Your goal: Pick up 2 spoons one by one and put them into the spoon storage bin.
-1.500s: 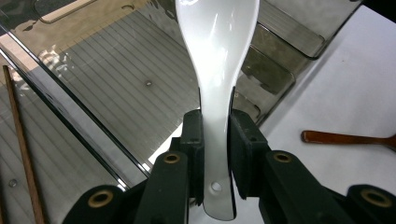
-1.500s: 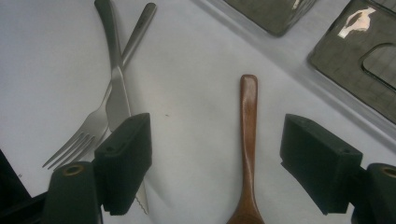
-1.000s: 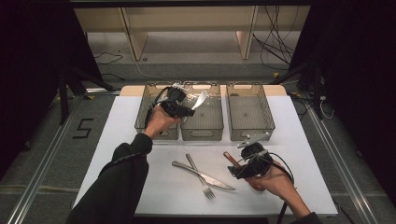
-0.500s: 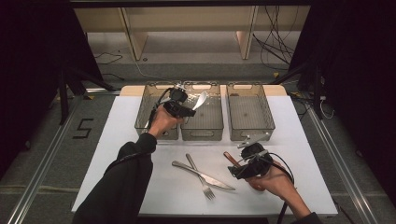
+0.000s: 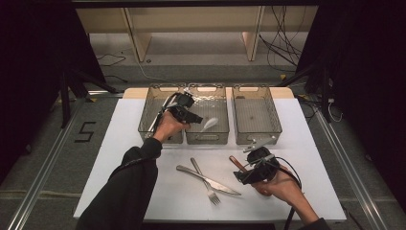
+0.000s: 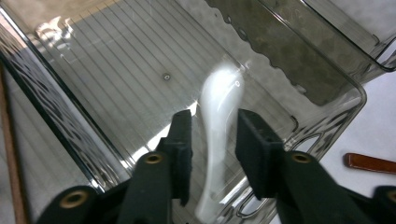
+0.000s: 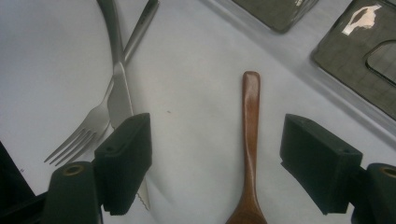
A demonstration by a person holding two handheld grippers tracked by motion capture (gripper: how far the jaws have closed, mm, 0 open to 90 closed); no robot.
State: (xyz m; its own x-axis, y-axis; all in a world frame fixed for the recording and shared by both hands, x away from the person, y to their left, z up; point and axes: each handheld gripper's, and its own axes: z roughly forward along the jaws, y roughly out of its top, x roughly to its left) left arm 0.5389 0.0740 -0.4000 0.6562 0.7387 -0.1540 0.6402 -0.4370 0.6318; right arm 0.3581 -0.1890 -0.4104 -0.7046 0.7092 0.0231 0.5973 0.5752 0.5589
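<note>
White spoon [image 6: 218,116] between just-opening left tool [image 6: 215,135] — over middle bin [image 5: 207,139].

On my white tabletop [image 5: 119,158] stand three clear bins [image 5: 252,115] in a row at the far side. Nearer to me lie a knife [image 5: 208,180] crossed with a fork [image 5: 205,181], and a wooden spoon [image 7: 250,140] beside them.

Table [image 5: 143,191] brightly lit, surroundings dark; glare on bin [image 6: 93,70] ribs; white spoon [image 6: 219,107] motion-blurred.
</note>
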